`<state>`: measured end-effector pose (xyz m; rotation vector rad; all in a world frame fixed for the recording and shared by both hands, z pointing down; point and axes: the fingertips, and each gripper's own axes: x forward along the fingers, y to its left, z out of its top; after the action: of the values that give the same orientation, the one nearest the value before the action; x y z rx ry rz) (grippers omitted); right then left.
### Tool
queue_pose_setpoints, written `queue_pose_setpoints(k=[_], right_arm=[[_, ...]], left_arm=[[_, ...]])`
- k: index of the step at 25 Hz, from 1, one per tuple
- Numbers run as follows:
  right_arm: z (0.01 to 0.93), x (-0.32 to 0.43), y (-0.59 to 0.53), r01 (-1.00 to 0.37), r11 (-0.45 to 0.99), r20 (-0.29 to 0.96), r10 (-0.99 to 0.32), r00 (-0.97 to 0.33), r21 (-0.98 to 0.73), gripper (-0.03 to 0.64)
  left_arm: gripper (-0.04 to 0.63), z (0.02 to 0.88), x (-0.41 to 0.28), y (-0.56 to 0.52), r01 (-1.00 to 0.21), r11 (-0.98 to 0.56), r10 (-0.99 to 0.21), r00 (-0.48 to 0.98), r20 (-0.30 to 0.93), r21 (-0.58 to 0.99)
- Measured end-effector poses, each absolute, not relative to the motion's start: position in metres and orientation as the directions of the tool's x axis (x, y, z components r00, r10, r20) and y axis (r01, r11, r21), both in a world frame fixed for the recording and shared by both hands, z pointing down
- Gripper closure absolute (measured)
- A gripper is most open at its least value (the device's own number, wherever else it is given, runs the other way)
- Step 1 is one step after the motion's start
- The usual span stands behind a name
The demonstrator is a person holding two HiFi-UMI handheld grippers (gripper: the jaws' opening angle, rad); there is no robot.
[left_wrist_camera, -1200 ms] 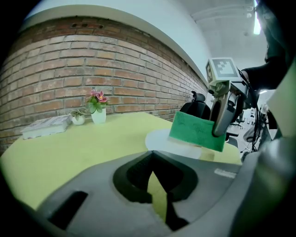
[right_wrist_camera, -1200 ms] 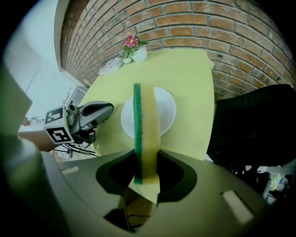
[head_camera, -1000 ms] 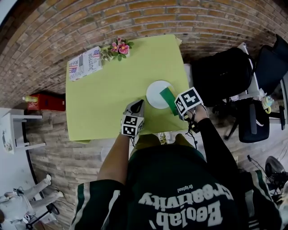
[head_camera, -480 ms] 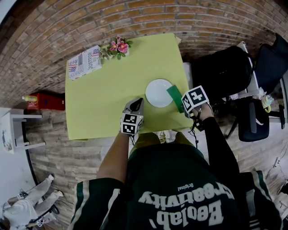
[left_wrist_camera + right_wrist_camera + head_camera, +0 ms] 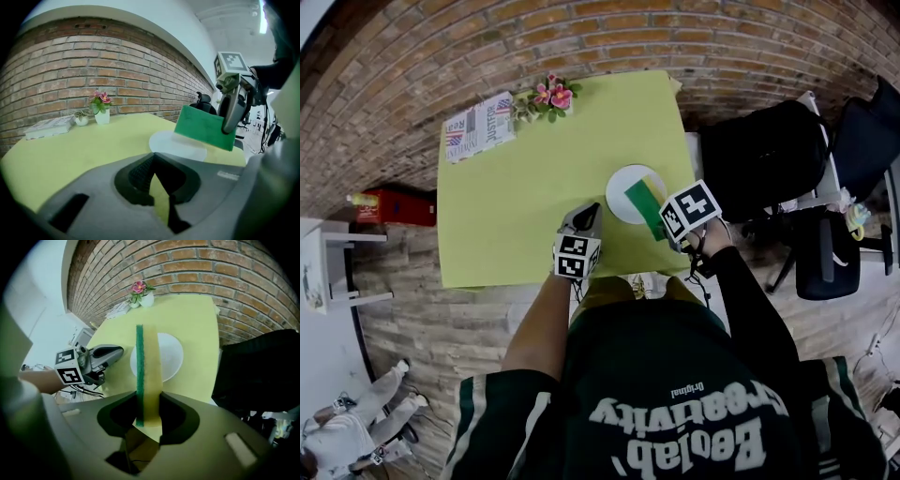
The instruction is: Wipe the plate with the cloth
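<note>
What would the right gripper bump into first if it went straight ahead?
Probably the white plate. The right gripper, shut on the cloth, points at it, so the cloth's far end would likely touch first; height is unclear.

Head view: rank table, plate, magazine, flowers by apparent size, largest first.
1. Table
2. Magazine and plate: about alike, can't rank; the cloth covers part of the plate.
3. Flowers, smallest

Potted flowers (image 5: 551,97) beside a folded newspaper (image 5: 476,129) — both on the green table (image 5: 516,206).
</note>
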<state>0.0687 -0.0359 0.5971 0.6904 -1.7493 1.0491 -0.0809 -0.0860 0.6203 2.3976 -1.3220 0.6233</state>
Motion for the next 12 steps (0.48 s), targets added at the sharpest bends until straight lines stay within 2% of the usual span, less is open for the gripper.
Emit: queue_pose_setpoints(k=[4, 12], right_arm=[[0.602, 0.043, -0.024, -0.774, 0.509, 0.910, 0.051, -0.411, -0.378, 0.483], [0.617, 0.026, -0.011, -0.739, 0.579, 0.929, 0.103, -0.354, -0.346, 0.483]], left_arm=[[0.591, 0.621, -0.081, -0.085, -0.854, -0.515, -0.708, 0.474, 0.523, 0.075], [0.591, 0.619, -0.079, -0.084, -0.842, -0.533, -0.698, 0.493, 0.519, 0.083]])
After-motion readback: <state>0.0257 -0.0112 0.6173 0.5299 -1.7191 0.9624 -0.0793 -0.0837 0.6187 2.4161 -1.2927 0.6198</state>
